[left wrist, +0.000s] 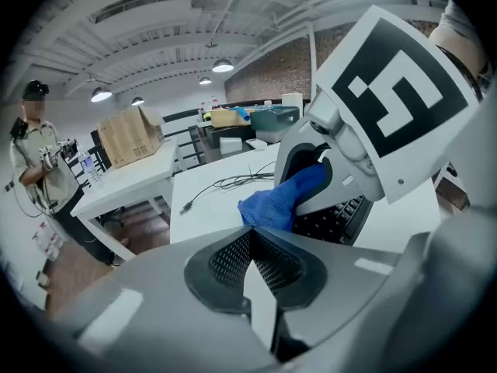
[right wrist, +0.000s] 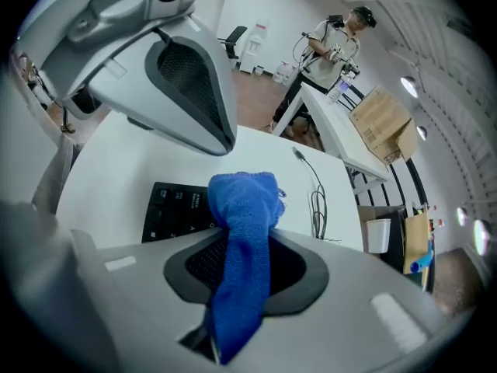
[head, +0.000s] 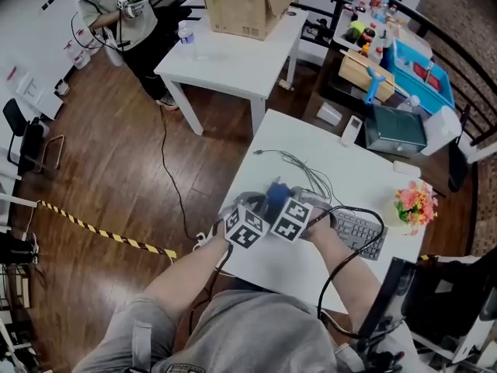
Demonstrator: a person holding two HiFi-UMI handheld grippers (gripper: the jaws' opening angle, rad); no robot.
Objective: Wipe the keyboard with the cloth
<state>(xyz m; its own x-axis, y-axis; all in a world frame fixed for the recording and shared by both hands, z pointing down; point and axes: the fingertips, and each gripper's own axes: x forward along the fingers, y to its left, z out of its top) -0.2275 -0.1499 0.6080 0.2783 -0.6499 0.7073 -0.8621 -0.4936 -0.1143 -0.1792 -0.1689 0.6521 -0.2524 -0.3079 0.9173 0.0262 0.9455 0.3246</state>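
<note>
A blue cloth (right wrist: 242, 208) is clamped between the pads of my right gripper (right wrist: 241, 266) and sticks out past its tips in a bunch. Below it lies the black keyboard (right wrist: 172, 208), with the cloth over its left end. In the head view the keyboard (head: 359, 231) sits on the white table (head: 311, 142) to the right of both marker cubes, and the cloth (head: 276, 196) shows just beyond them. My left gripper (left wrist: 252, 264) is shut with nothing between its pads. It hangs close beside the right gripper, left of the cloth (left wrist: 281, 199) and the keyboard (left wrist: 335, 217).
Loose grey cables (head: 304, 169) lie on the table beyond the cloth. A pot of flowers (head: 414, 203) stands at the right edge. A black cable (head: 353, 259) loops near the keyboard. A second white table with a cardboard box (head: 250, 2) and a person (head: 124, 14) are farther back.
</note>
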